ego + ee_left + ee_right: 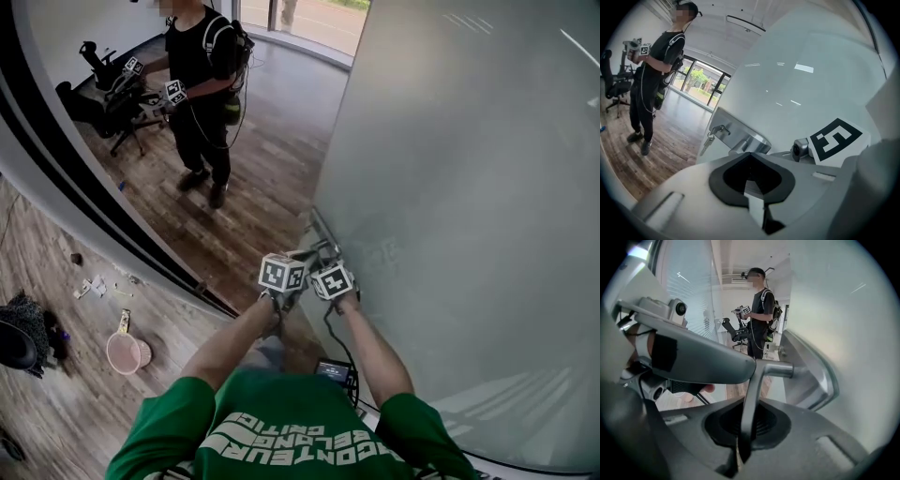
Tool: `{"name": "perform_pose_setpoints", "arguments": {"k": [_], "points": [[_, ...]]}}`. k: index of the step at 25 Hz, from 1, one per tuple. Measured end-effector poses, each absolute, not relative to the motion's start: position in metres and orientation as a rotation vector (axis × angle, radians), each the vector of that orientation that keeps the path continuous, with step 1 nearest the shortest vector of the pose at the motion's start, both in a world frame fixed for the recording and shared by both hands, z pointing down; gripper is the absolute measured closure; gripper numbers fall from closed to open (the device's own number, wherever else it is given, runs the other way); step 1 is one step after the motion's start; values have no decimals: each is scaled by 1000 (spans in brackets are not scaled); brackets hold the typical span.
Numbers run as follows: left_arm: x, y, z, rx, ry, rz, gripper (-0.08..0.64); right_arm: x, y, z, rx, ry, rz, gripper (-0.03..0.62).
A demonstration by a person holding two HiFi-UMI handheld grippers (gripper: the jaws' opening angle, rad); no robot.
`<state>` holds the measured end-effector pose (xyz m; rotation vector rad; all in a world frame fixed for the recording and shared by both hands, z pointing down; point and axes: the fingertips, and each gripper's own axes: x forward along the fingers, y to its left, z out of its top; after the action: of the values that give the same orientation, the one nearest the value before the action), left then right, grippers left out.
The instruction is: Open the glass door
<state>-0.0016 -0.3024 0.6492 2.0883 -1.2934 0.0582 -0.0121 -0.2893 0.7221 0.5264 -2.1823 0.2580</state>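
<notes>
Glass, frosted and pale grey, makes up the door (450, 187), which fills the right side of the head view and stands over a wooden floor (253, 197). A steel lock plate (811, 376) sits at the door's near vertical edge, about mid-height, with a key (707, 140) hanging from its cylinder. The door handle (761, 376) juts from this plate and bends down. The right gripper (743, 437) has its jaws clenched on the lever's lower part, which runs straight through the seam between them. The left gripper (752, 187) is just beside it, its tip at the lever's bend. Its jaws are also closed, with a pale metal strip, apparently the same lever, caught in their gap. Beyond the door, well apart, another person (202, 84) in black stands near an office chair (98, 98).
</notes>
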Motion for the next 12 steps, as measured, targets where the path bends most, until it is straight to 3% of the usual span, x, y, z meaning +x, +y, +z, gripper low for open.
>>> {"name": "perform_pose_setpoints", "arguments": {"k": [12], "points": [[39, -370, 648, 2147, -1190, 145, 543, 32, -358, 720, 640, -2154, 315, 598]]}}
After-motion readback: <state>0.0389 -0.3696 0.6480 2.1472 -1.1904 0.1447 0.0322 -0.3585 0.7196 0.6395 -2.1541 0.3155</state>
